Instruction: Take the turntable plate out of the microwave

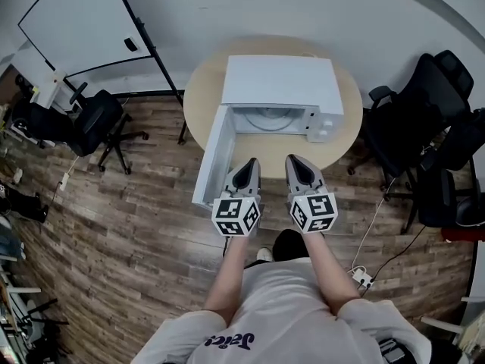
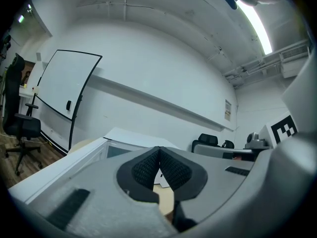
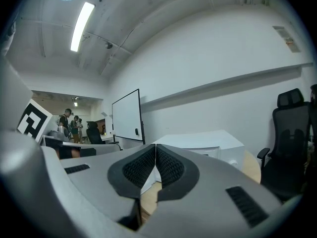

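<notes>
Plate [image 1: 265, 118], seemingly in microwave [image 1: 280, 82] — beyond closed left gripper [image 1: 248, 164], right gripper [image 1: 298, 162].

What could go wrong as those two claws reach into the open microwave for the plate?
Both the left gripper and right gripper are shut; unopened, they might shove the turntable plate rather than grip it. The open door stands close beside the left gripper and might get knocked. The microwave opening looks tight for two grippers; the plate could catch it.

path: microwave [image 1: 280, 82] mouth open, facing front | obstacle: door [image 1: 213, 156] swung out left
</notes>
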A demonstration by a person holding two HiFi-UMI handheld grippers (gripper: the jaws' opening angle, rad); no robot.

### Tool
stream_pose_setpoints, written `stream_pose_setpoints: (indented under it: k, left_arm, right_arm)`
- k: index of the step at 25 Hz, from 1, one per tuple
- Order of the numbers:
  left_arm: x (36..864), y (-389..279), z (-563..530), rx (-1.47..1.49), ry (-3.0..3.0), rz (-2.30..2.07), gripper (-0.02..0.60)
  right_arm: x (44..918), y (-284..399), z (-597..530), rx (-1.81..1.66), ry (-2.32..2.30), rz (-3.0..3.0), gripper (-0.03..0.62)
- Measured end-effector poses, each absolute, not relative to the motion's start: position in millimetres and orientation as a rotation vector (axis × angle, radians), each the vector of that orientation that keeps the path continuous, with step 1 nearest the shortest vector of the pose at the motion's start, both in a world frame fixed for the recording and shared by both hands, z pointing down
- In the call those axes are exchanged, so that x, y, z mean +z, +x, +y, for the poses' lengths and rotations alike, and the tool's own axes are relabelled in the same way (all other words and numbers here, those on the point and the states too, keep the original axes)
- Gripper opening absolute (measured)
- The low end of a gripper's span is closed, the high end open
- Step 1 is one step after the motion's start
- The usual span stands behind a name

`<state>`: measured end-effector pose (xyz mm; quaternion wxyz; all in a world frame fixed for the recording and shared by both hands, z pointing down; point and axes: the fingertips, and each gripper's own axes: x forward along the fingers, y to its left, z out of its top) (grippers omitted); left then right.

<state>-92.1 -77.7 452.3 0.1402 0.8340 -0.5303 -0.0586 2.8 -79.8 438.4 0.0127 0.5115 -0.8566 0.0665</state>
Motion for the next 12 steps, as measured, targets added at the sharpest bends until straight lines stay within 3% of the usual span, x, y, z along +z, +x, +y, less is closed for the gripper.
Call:
stream_pose_setpoints:
  k: [12]
  left_arm:
    - [484,-88,-171,-0.112,2.379,-1.517,0.015]
  right_arm:
    - [466,6,-172,0.234,1.579,-2.621,0.017]
